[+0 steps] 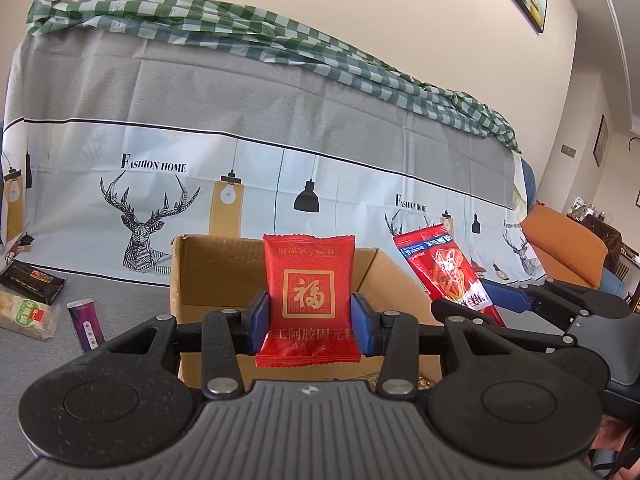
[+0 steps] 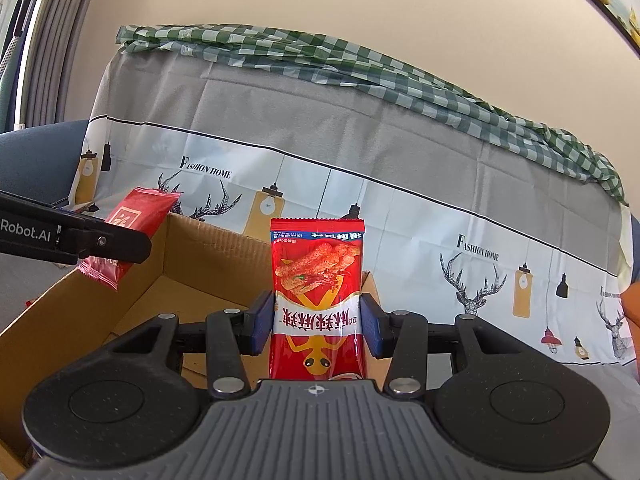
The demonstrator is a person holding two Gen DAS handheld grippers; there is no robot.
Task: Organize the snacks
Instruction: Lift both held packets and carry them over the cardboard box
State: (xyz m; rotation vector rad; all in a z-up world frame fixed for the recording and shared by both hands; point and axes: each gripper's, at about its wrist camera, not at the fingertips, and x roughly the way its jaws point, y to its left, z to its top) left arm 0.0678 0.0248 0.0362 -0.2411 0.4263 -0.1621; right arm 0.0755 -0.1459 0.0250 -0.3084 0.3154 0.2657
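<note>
My left gripper (image 1: 310,322) is shut on a small red packet with a gold square emblem (image 1: 309,280), held upright above the open cardboard box (image 1: 208,276). My right gripper (image 2: 318,320) is shut on a long red spicy-strip packet (image 2: 318,280), held upright and upside down over the same box (image 2: 192,256). The right gripper with its packet (image 1: 444,272) shows at the right of the left wrist view. The left gripper's arm and red packet (image 2: 132,228) show at the left of the right wrist view, above the box's left wall.
Loose snacks lie on the grey surface left of the box: a dark packet (image 1: 32,280), a clear packet with a green label (image 1: 26,312) and a purple tube (image 1: 86,324). A deer-print cloth (image 1: 280,184) hangs behind. An orange cushion (image 1: 560,244) is at the right.
</note>
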